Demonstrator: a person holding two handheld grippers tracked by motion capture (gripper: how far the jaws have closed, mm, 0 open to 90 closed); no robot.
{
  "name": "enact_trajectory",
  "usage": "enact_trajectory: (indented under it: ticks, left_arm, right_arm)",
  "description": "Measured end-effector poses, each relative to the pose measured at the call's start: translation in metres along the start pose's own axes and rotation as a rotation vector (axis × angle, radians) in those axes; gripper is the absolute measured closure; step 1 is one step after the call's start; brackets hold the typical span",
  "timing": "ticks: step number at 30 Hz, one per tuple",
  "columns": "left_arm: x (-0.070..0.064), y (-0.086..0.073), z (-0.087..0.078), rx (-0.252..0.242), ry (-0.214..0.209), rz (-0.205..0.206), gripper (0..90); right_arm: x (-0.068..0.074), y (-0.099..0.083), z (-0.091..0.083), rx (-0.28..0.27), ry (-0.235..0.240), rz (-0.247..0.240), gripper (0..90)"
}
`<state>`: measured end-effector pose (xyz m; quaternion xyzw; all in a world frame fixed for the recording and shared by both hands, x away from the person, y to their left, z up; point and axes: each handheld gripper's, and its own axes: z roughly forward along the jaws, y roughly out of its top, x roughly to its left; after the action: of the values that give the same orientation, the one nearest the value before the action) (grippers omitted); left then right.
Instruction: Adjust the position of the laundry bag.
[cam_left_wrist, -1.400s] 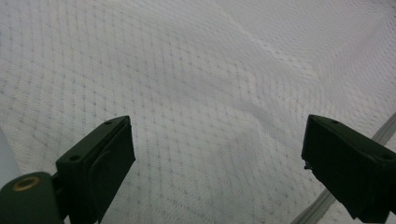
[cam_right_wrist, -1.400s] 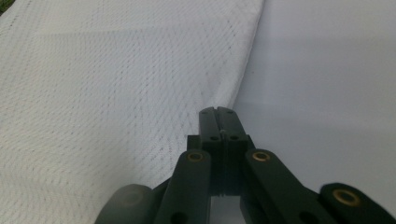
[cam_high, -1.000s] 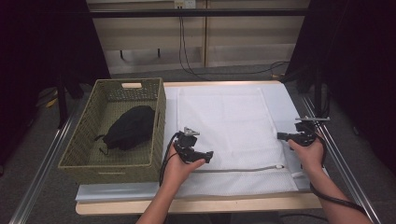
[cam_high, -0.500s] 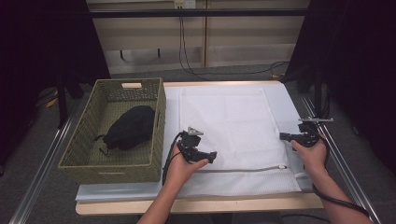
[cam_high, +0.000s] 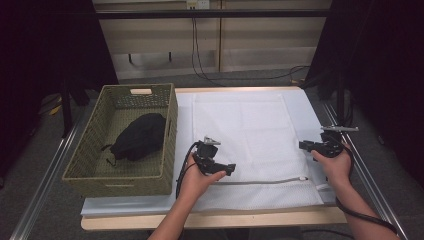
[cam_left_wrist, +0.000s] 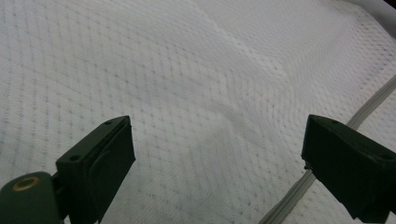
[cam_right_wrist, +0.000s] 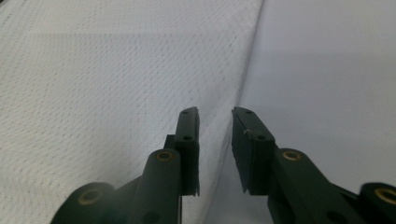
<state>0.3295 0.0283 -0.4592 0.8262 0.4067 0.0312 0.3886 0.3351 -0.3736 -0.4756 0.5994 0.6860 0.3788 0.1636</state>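
Left tool (cam_high: 231, 169) spread over mesh bag (cam_high: 250, 135), right tool (cam_high: 302, 145) nearly closed at its edge, basket (cam_high: 170, 125) beside.

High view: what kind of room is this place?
Probably a lab or test workspace, not a home: black curtains surround a wooden table, metal rails run beside it, and loose cables trail across the floor behind.

I see a white mesh bag (cam_high: 250, 135) with a fine dotted weave and a pale grey zip (cam_high: 265, 181) at lower centre. At left, an olive woven basket (cam_high: 85, 165) holds a black cloth (cam_high: 137, 136). My grippers' jaws are black.
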Motion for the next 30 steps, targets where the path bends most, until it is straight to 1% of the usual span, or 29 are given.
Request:
enact_trajectory:
  ticks: [1,2,3,4,5,6,7,8,9,10,11,12,13,15,17,18,19,20,21,22,23,24,26,27,29,30]
  left_arm:
    - [0.0,0.0,0.0,0.0,0.0,0.0,9.2]
    - [-0.001,0.0,0.001,0.0,-0.005,-0.007,9.2]
    - [-0.001,0.001,0.001,0.011,-0.006,0.002,9.2]
    - [-0.002,0.001,0.002,0.009,-0.014,-0.001,9.2]
    - [-0.004,0.001,0.003,0.0,-0.034,-0.014,9.2]
    - [-0.004,0.001,0.003,0.0,-0.034,-0.014,9.2]
    - [-0.005,0.002,0.003,0.01,-0.04,-0.005,9.2]
    - [-0.006,0.003,0.003,0.006,-0.046,-0.01,9.1]
    - [-0.008,0.003,0.005,0.021,-0.062,-0.01,9.2]
    - [-0.008,0.003,0.005,0.021,-0.062,-0.01,9.1]
    - [-0.008,0.003,0.006,0.029,-0.064,-0.006,9.1]
    - [-0.009,0.004,0.007,0.029,-0.07,-0.022,9.2]
    - [-0.01,0.004,0.01,0.027,-0.088,-0.038,9.1]
    - [-0.011,0.005,0.011,0.034,-0.095,-0.033,9.1]
    - [-0.015,0.008,0.014,0.03,-0.115,-0.044,9.2]
    - [-0.015,0.008,0.014,0.03,-0.115,-0.044,9.2]
    - [-0.017,0.01,0.015,0.03,-0.12,-0.046,9.2]
    - [-0.019,0.011,0.016,0.027,-0.124,-0.047,9.2]
    - [-0.022,0.013,0.019,0.03,-0.138,-0.051,9.2]
    - [-0.022,0.013,0.019,0.03,-0.138,-0.051,9.2]
    - [-0.027,0.015,0.022,0.038,-0.152,-0.049,9.2]
    - [-0.027,0.015,0.022,0.038,-0.152,-0.049,9.2]
    - [-0.031,0.017,0.024,0.044,-0.153,-0.037,9.2]
    - [-0.034,0.019,0.025,0.038,-0.167,-0.051,9.2]
    - [-0.034,0.02,0.025,0.043,-0.168,-0.046,9.2]
    - [-0.034,0.021,0.026,0.046,-0.178,-0.046,9.2]
  right_arm:
    - [0.0,0.0,0.0,-0.005,0.0,-0.007,67.2]
    - [0.0,0.0,0.0,-0.005,0.0,-0.007,67.2]
    - [0.0,0.0,0.0,-0.01,0.001,-0.014,64.4]
    - [0.002,0.001,0.0,-0.01,-0.001,-0.019,63.1]
    - [0.003,0.001,-0.001,-0.019,-0.01,-0.046,57.4]
    - [0.003,0.001,-0.001,-0.019,-0.01,-0.046,57.4]
    - [0.004,0.002,-0.002,-0.016,-0.002,-0.046,55.4]
    - [0.004,0.002,-0.002,-0.017,0.003,-0.054,52.5]
    - [0.006,0.003,-0.003,-0.016,0.009,-0.065,44.7]
    - [0.006,0.003,-0.003,-0.016,0.009,-0.065,44.7]
    - [0.007,0.003,-0.003,-0.016,0.012,-0.061,39.7]
    - [0.006,0.002,-0.003,-0.023,0.007,-0.06,37.0]
    - [0.006,0.002,-0.003,-0.022,0.013,-0.078,34.3]
    - [0.007,0.002,-0.004,-0.022,0.011,-0.083,32.7]
    - [0.007,0.002,-0.006,-0.028,0.012,-0.093,28.9]
    - [0.007,0.002,-0.006,-0.028,0.012,-0.093,28.9]
    - [0.006,0.001,-0.007,-0.029,0.008,-0.101,26.4]
    - [0.006,0.001,-0.007,-0.029,0.008,-0.101,26.4]
    - [0.005,0.0,-0.007,-0.024,0.011,-0.1,25.6]
    - [0.005,0.0,-0.007,-0.024,0.011,-0.1,25.6]
    - [0.004,-0.001,-0.009,-0.021,0.012,-0.098,25.2]
    - [0.004,-0.001,-0.009,-0.021,0.012,-0.098,25.2]
    - [0.005,-0.001,-0.01,-0.021,0.015,-0.1,24.5]
    - [0.005,-0.001,-0.011,-0.024,0.013,-0.102,24.2]
    - [0.006,-0.002,-0.011,-0.023,0.012,-0.105,24.1]
    - [0.007,-0.002,-0.011,-0.015,0.016,-0.105,23.5]
